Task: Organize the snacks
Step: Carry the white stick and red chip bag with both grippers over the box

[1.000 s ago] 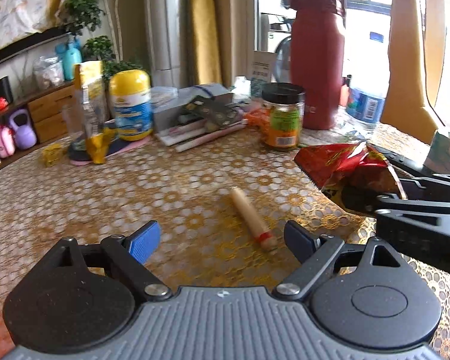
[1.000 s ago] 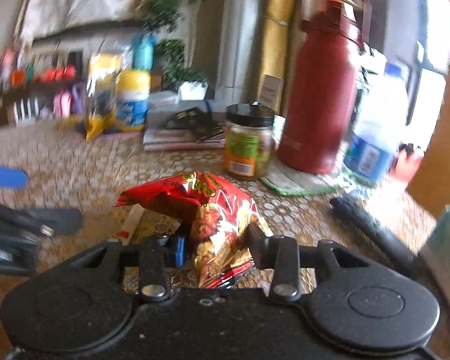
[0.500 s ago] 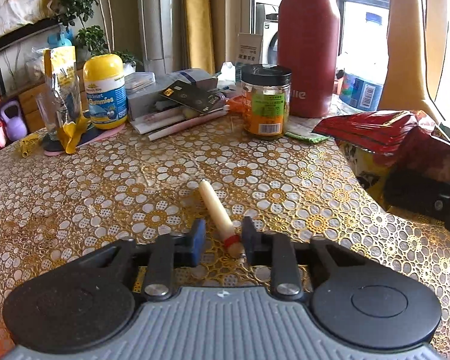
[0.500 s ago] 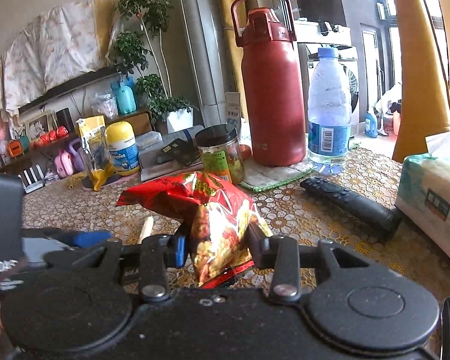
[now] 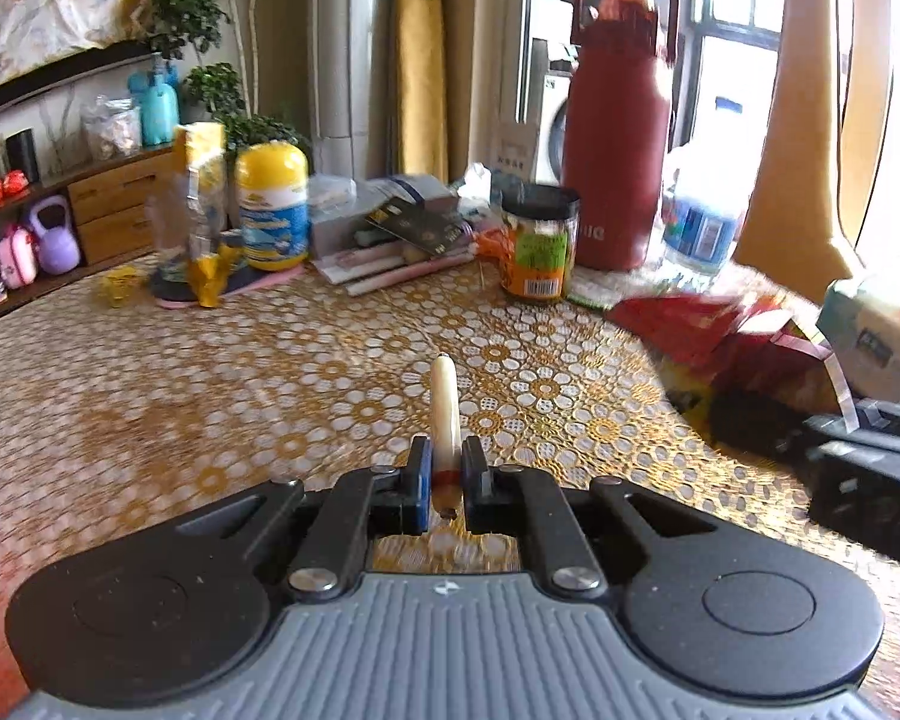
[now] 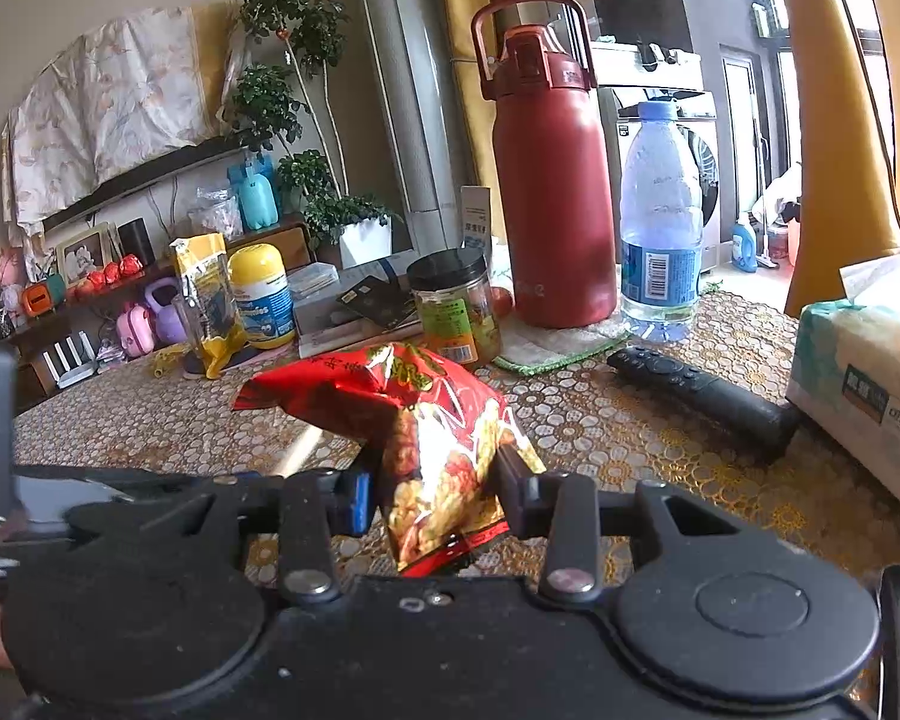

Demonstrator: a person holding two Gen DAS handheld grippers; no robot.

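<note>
A second ago the left gripper (image 5: 447,474) stood spread wide over the patterned worktop (image 5: 270,372) with the pale snack stick (image 5: 444,414) lying loose between its fingers; now the jaws are pressed in on the stick's near end, just by its red band, and the stick points straight ahead out of the grip, apparently lifted clear of the cloth, though the blur makes that hard to confirm. The right gripper (image 6: 432,495) has not changed its hold — it pinches the red snack bag (image 6: 426,420) by the lower part, the crumpled top leaning out to the left above the worktop. For the task this reads as both pickups done: each hand now carries one snack, and the step ahead is likely to bring them to wherever the snacks are to be gathered, a place these views do not make plain. Counted: one snack stick, one red snack bag, two grippers, both loaded. Elsewhere on the worktop stand one black-lidded jar (image 6: 455,312), one tall red flask (image 6: 549,192), one clear water bottle (image 6: 660,222), one yellow-capped bottle (image 6: 261,294) and one yellow pouch (image 6: 205,294) — and there lie one black remote (image 6: 702,396) and one pack of tissues (image 6: 870,372).
</note>
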